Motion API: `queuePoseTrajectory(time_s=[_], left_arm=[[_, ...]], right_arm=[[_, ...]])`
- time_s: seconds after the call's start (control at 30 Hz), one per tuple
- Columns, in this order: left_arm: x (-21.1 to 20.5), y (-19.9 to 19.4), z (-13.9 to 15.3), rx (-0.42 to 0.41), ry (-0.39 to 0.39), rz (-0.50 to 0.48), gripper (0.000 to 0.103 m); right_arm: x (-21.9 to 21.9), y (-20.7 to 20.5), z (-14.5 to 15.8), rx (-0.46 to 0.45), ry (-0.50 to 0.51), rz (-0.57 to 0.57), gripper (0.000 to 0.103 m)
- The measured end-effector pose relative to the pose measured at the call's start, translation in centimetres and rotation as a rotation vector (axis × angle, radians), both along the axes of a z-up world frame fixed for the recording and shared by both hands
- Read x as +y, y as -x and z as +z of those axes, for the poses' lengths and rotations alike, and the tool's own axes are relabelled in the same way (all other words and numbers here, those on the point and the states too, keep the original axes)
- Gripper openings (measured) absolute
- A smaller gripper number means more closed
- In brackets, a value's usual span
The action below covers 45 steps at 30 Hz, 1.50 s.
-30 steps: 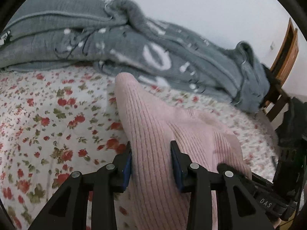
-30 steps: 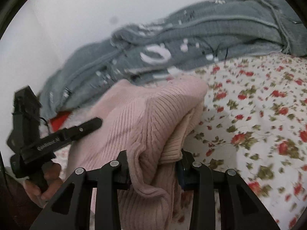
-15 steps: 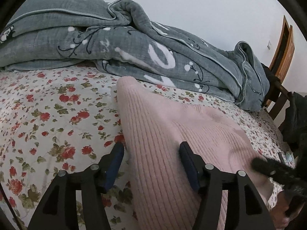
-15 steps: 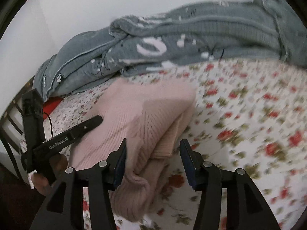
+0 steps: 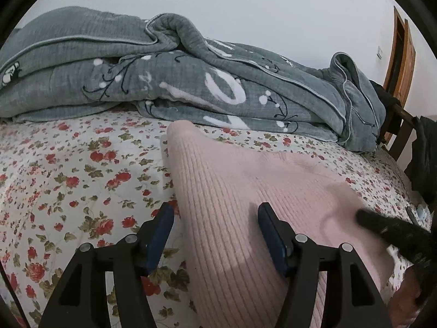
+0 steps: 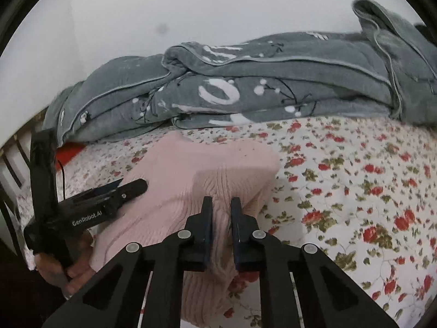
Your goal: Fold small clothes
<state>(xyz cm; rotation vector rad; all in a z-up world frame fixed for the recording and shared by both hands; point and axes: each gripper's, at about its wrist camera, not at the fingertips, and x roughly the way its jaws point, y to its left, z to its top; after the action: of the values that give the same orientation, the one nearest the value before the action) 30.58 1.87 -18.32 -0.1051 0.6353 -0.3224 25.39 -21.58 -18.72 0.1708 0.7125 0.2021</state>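
The pink ribbed sweater (image 5: pixel 245 191) lies folded on the flower-print bedsheet (image 5: pixel 68 177), one edge between the wide-spread fingers of the left gripper (image 5: pixel 215 235), while the right gripper (image 6: pixel 221 218) pinches a raised ridge of knit between narrow fingers. Behind it a grey blanket (image 5: pixel 136 76) is heaped against the white wall (image 5: pixel 245 8), and a wooden door frame (image 5: pixel 401 60) stands at the far right. Both grippers reach low over the bed, angled toward each other across the sweater.

A grey blanket (image 5: pixel 191 82) with white and black markings is lying bunched up on the bed well beyond the fingers, against a pale wall (image 5: pixel 245 8). A floral bedsheet (image 5: pixel 68 180) with red blossoms is spreading under and to both sides of the fingers. Far off to the right of the left fingers, a wooden door frame (image 5: pixel 401 54) is standing. Left of the right fingers, something red (image 6: pixel 67 154) is peeking out beneath the blanket (image 6: pixel 245 90).
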Motion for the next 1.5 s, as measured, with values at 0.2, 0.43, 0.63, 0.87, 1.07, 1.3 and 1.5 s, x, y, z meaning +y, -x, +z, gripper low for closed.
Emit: queuePoseTrajectory(time_s=[0.2,0.43,0.63,0.87,1.07,1.3,1.5], left_arm=[[-0.1,0.5,0.5,-0.029,-0.003,-0.016,0.062],[1.2,0.6,1.0,-0.048,0.043,0.027,0.062],[1.5,1.1,1.6,-0.094,0.075,-0.006,0.062],[1.1,0.3,0.9,-0.05,0.066,-0.015,0.062],[2.0,-0.4,0.4,-0.012,0.118,-0.003,0.062],[1.4,-0.1,0.4,-0.029,0.091,-0.017,0.062],[1.1,0.1,0.5,-0.037,0.074,-0.02,0.062]], right_arm=[[1.7,0.1,-0.2,0.018,0.13,0.005,0.014],[0.6,-1.4,3.4,-0.058,0.061,0.052,0.028],[1.4,-5.4,0.9,-0.031,0.139,0.078,0.029],[-1.3,-7.2,-2.3,0.06,0.08,-0.015,0.023],[-1.4,-7.1,-2.3,0.06,0.091,-0.035,0.023],[-2.6,-6.9,-2.0,0.053,0.004,-0.006,0.026],[-2.7,-6.5,-1.6,0.022,-0.033,0.0,0.028]])
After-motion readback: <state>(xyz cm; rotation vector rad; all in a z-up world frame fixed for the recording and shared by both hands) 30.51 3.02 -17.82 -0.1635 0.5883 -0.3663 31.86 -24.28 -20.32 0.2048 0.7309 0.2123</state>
